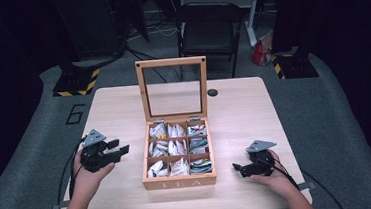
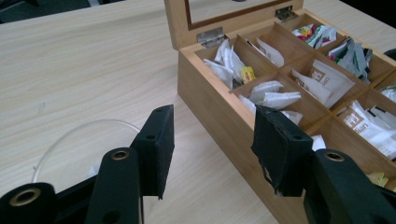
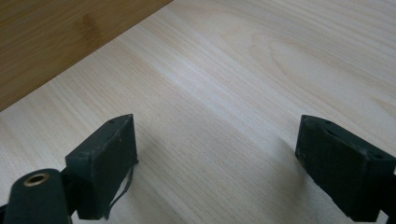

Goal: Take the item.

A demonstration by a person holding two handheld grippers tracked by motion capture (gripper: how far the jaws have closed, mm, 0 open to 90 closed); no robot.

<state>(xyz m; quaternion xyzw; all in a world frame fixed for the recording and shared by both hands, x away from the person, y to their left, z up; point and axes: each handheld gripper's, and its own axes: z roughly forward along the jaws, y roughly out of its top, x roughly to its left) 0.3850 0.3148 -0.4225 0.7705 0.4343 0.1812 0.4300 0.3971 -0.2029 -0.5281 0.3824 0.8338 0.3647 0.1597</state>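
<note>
Both hands rest low on the worktop (image 1: 131,199): left gripper (image 1: 118,153) and right gripper (image 1: 239,169) spread, empty, flanking the open wooden tea box (image 1: 179,181) mid-worktop. Nothing seems started; probably a sachet (image 2: 275,95) pick comes next, needing a reach into a compartment.

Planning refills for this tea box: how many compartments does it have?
9, in a three-by-three grid inside the open tea box: a back row by the hinged lid, a middle row, and a front row behind the "TEA" lettering. All hold tea packets.
</note>
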